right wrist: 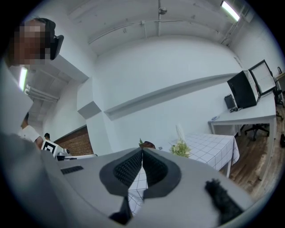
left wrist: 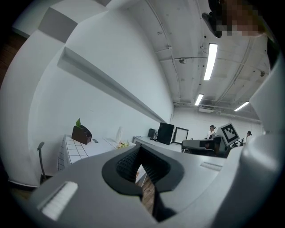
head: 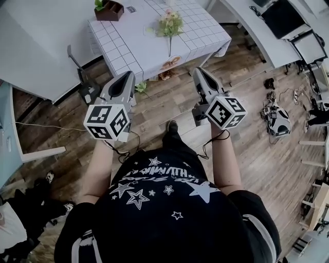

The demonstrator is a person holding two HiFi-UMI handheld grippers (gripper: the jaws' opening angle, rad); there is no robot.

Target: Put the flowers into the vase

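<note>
Wood-plank flooring (head: 169, 110) fills the room — a checked-cloth worktop (head: 128, 46) is seen ahead. Left claw (head: 125, 78) and right claw (head: 200, 73) are held short of it, both closed and empty. Flowers (head: 169, 23) are laid on the worktop, a pale vase (right wrist: 179, 130) just beside.

Bright ceiling strip lights (left wrist: 210, 61); sharp pictures, fisheye-bent, dark at corners.

Table (head: 205, 36): we see it far ahead of us.
Flowers (head: 169, 23): we find them on the table, right of the box.
Box (head: 109, 10): on the table's far-left corner.
</note>
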